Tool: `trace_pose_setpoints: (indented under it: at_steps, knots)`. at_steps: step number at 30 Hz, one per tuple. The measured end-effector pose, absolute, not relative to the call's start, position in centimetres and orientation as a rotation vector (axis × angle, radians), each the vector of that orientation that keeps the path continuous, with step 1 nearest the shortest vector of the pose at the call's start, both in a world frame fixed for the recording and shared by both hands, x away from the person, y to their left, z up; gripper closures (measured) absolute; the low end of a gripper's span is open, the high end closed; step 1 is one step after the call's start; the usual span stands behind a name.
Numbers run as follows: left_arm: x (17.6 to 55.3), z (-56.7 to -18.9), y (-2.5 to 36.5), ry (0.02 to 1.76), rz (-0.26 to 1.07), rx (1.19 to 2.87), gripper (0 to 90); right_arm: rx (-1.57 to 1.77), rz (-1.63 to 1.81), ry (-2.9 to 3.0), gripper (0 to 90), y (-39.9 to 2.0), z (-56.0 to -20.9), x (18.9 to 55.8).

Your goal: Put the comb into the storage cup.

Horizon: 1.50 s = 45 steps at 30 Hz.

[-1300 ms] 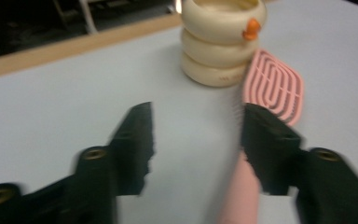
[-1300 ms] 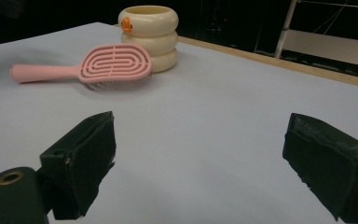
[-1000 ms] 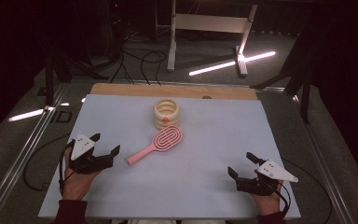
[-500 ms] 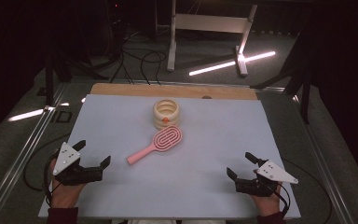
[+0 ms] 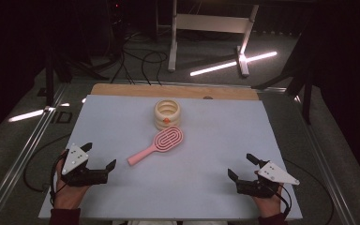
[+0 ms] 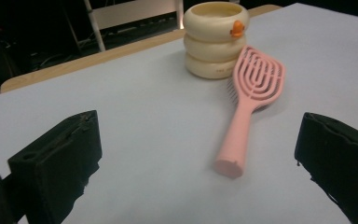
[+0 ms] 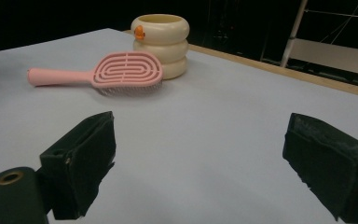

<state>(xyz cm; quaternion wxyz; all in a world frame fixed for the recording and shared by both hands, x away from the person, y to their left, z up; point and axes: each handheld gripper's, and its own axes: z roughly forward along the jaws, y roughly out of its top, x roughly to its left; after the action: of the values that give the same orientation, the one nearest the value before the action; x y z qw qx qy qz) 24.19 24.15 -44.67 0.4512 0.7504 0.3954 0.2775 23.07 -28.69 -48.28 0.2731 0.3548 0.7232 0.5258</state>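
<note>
- The left hand-held gripper rests near the desk's front-left corner; its jaws have just been opening, now spread wide with nothing between them.
- The right hand-held gripper, near the front right, is also wide open and empty.
- The pink hairbrush lies mid-desk, handle towards the left gripper.
- Its head touches the cream ringed cup; grip the handle squarely to avoid nudging the cup.
</note>
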Motion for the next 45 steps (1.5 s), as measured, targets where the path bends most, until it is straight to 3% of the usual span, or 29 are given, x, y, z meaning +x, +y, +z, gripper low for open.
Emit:
trace_pose_setpoints:
  at_steps: [20,45]
  knots:
    - [26.5,-41.8,22.2,0.921,0.677,1.962,0.0,0.972,1.415,1.942,9.4,-28.8,-48.4,23.1]
    - [30.8,-42.9,17.8,0.843,0.604,2.167,0.0,0.97,1.417,1.936,9.4,-29.0,-48.3,23.1]
